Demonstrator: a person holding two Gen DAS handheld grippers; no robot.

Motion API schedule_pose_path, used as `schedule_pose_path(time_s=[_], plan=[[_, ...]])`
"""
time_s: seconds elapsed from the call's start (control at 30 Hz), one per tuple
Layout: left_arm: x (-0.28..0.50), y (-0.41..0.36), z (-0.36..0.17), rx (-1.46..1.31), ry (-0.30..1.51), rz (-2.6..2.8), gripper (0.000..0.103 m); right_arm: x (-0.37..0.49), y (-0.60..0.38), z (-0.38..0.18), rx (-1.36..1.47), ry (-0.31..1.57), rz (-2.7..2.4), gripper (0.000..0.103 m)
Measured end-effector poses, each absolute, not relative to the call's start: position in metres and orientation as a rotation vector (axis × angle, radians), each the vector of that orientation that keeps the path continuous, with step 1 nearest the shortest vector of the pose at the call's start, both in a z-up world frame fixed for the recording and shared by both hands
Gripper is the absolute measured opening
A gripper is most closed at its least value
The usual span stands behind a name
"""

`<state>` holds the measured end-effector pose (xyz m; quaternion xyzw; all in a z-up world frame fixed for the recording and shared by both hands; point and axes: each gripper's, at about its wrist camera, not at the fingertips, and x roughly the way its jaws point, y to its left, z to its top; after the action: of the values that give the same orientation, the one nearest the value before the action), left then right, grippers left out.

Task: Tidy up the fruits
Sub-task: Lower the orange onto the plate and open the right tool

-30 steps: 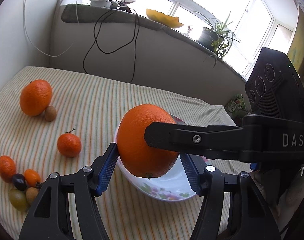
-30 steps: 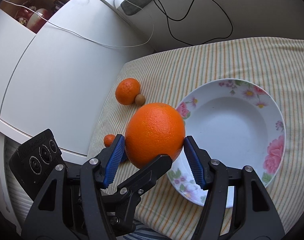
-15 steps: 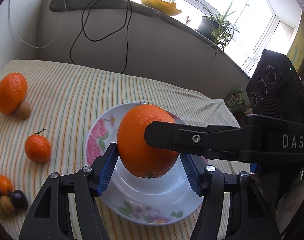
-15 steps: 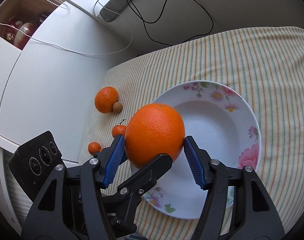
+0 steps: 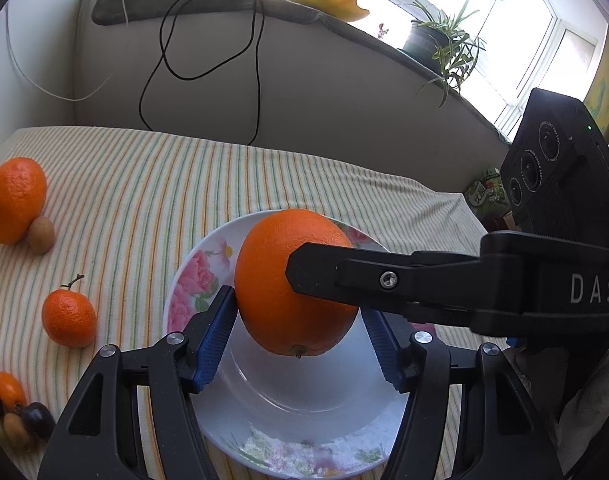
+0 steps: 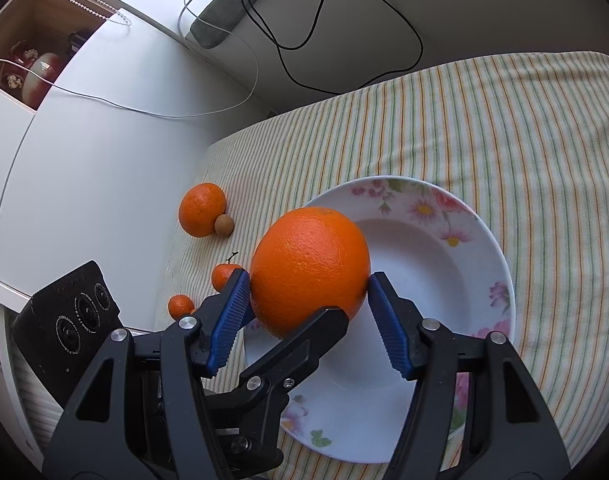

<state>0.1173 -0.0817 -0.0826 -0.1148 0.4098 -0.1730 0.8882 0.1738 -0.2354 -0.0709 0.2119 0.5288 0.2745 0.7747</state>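
Observation:
A large orange (image 5: 280, 288) (image 6: 308, 264) is held in the air over a white floral plate (image 5: 192, 280) (image 6: 488, 248). Both grippers close on it at once: my left gripper (image 5: 300, 320) clamps it from its sides, and my right gripper (image 6: 308, 300) clamps it crosswise. A right finger crosses the left wrist view as a black bar (image 5: 384, 280). On the striped cloth lie a second orange (image 5: 14, 200) (image 6: 202, 210) with a small brown fruit (image 5: 41, 235) beside it, and a tangerine with a stem (image 5: 68, 322) (image 6: 224, 276).
A cluster of small fruits (image 5: 12, 408), orange, dark and tan, lies at the cloth's near left edge. A white cabinet (image 6: 84, 160) stands left of the table. Black cables (image 5: 208, 60) hang down the back wall under a windowsill with a potted plant (image 5: 440, 48).
Both grippers carried the large orange rightward from the plate's left rim to above its bowl. The loose fruits shifted left in both views. Grip unchanged.

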Motion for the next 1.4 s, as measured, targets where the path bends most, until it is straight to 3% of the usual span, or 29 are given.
schedule_pose_path(time_s=[0.23,0.33,1.4], plan=[[0.116,-0.088,-0.069,-0.182,0.795,-0.347,0.064,0.176,-0.229,-0.068,0.422,1.128,0.582,0.065],[0.116,-0.085,-0.066,-0.188,0.794,-0.349,0.064,0.174,-0.232,-0.063,0.405,1.099,0.562,0.074],[0.082,-0.053,-0.052,-0.176,0.752,-0.311,0.064,0.136,-0.231,-0.027,0.273,0.956,0.491,0.075]])
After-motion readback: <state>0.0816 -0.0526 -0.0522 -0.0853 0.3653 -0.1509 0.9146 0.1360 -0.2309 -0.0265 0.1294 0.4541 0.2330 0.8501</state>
